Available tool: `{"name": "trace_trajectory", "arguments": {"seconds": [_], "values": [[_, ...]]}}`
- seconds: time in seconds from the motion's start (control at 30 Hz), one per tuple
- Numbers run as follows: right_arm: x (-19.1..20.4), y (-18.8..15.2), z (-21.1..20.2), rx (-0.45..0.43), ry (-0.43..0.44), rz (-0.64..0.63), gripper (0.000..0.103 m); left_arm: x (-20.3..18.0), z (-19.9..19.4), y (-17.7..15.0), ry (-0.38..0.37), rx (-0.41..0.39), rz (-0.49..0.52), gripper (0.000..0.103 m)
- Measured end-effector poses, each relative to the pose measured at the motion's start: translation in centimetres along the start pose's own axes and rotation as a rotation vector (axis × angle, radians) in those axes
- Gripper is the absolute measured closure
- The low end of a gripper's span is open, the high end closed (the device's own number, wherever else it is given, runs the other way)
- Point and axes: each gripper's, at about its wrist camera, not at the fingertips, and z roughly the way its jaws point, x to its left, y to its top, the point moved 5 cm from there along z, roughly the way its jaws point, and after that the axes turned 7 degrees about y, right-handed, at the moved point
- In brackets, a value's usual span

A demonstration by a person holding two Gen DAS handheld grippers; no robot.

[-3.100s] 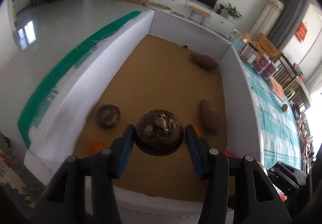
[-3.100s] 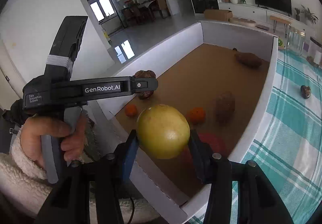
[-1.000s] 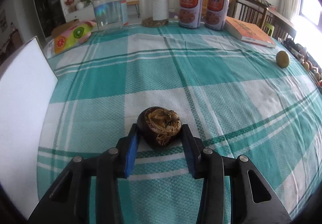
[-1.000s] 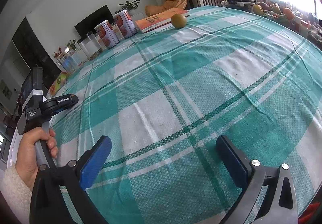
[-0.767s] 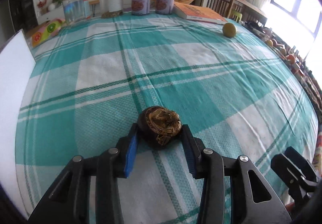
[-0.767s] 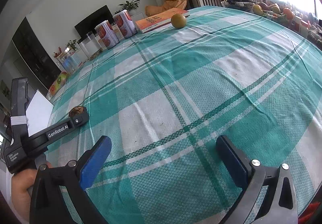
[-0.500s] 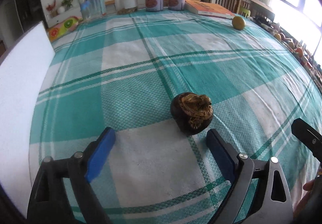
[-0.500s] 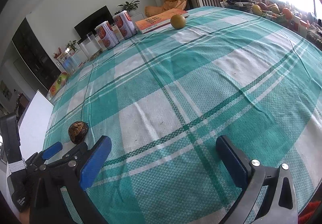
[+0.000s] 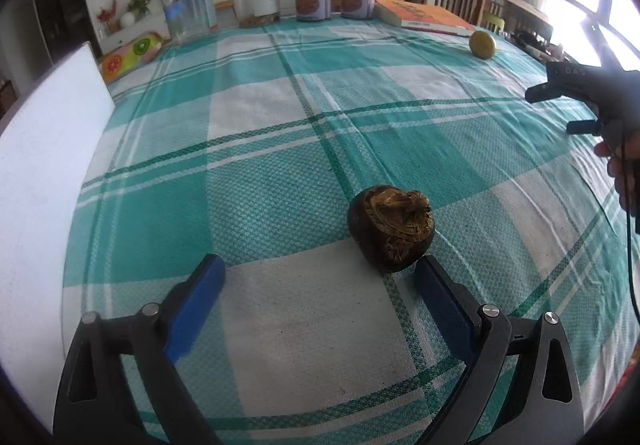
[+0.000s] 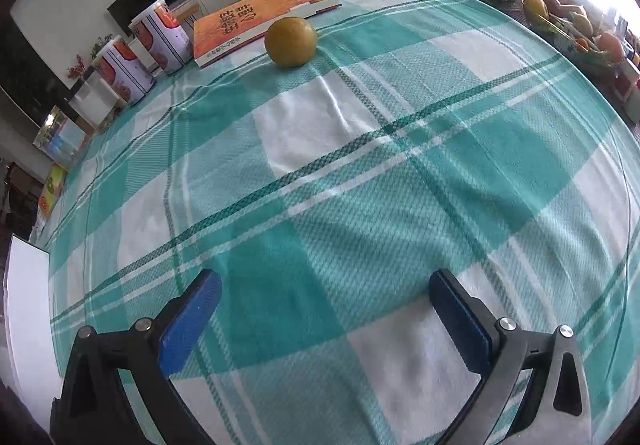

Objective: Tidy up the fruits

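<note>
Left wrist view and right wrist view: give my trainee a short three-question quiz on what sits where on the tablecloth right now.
1. True or false: the dark brown fruit lies on the checked tablecloth, not gripped by the left gripper.
2. Multiple choice: the yellow fruit lies nearest to A) the orange book, B) the white box wall, C) the clear jar.
3. Fill in: the right gripper has its jaws ____ with nothing between them.

Key
1. True; its jaws have just been opening and stand apart from the fruit, which lies close by the right-hand one.
2. A
3. open
</note>
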Motion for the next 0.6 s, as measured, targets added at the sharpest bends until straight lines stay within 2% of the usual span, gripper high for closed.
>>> {"name": "trace_trajectory", "arguments": {"seconds": [0.13, 0.2, 0.3, 0.37, 0.4, 0.43, 0.5, 0.6], "values": [[0.6, 5.7, 3.4, 0.003, -0.021, 0.005, 0.000, 0.0, 0.0, 0.1, 0.003, 0.000, 0.001, 0.005], [1.4, 7.9, 4.4, -0.030, -0.047, -0.001, 0.002, 0.1, 0.1, 0.1, 0.004, 0.000, 0.001, 0.005], [2.5, 10.5, 5.4, -0.086, -0.012, 0.013, 0.016, 0.1, 0.1, 0.1, 0.004, 0.000, 0.001, 0.005], [3.1, 11.4, 6.3, -0.098, 0.009, 0.016, 0.026, 0.1, 0.1, 0.1, 0.004, 0.000, 0.001, 0.005], [3.3, 11.6, 6.5, -0.107, -0.008, 0.000, 0.037, 0.1, 0.1, 0.1, 0.004, 0.000, 0.001, 0.005], [3.5, 11.8, 6.4, -0.130, -0.036, -0.027, 0.056, 0.1, 0.1, 0.1, 0.004, 0.000, 0.000, 0.005], [3.6, 11.3, 6.1, -0.151, -0.010, -0.047, 0.056, 0.1, 0.1, 0.1, 0.004, 0.000, 0.001, 0.004], [3.8, 8.8, 5.0, -0.164, 0.050, -0.068, 0.056, 0.1, 0.1, 0.1, 0.003, 0.000, 0.001, 0.004]]}}
